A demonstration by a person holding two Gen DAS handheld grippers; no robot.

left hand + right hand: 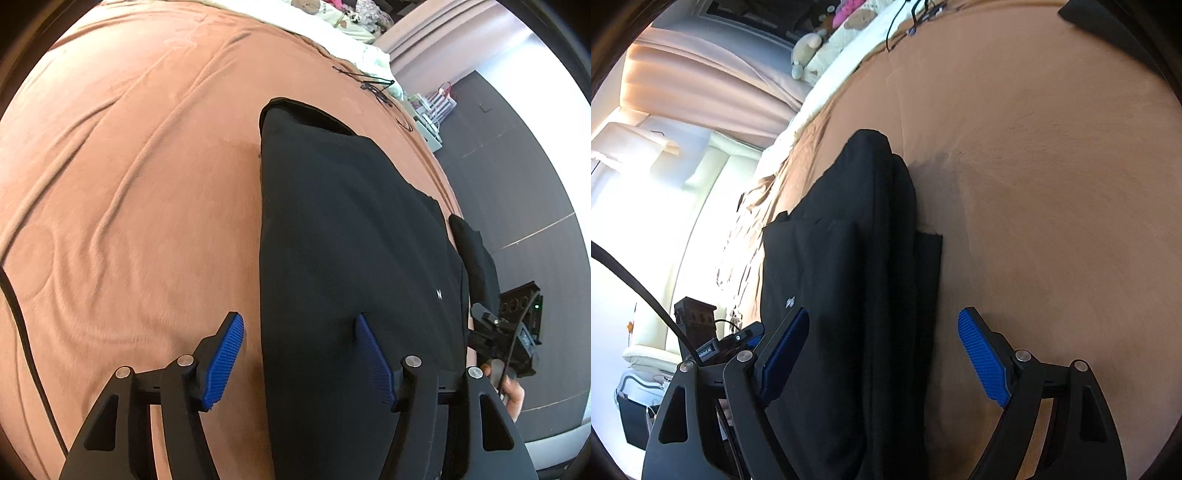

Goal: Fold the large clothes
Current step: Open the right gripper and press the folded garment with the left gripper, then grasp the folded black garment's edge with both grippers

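**Black garment folded lengthwise on the brown blanket, both grippers spread wide over its long edges**

A black garment [351, 236] lies folded into a long, narrow strip on a brown bedspread [129, 184]. In the right wrist view the same garment [849, 258] shows several stacked layers along its right side, with a flat lower layer sticking out just beside the main fold. A small white logo [439, 294] sits on the upper surface near the edge that faces the floor.

The left gripper [299, 362] has its jaws spread wide and holds nothing. Its blue-padded fingers [223, 363] straddle the garment's long edge: one pad is over the bare bedspread, the other is over the black cloth. Whether either pad touches the surface cannot be told.

The right gripper [882, 362] is likewise wide open and holds nothing. One of its fingers [984, 360] hangs over the bedspread to the right of the cloth, and the other is above the garment near the logo.

The other handheld gripper unit [506, 336] shows at the right edge of the left wrist view, with part of the person's hand [513, 395] beneath it. Black cables [373, 85] lie on the far bedspread, beside white bedding [354, 37]. Dark floor [517, 166] runs alongside the bed.
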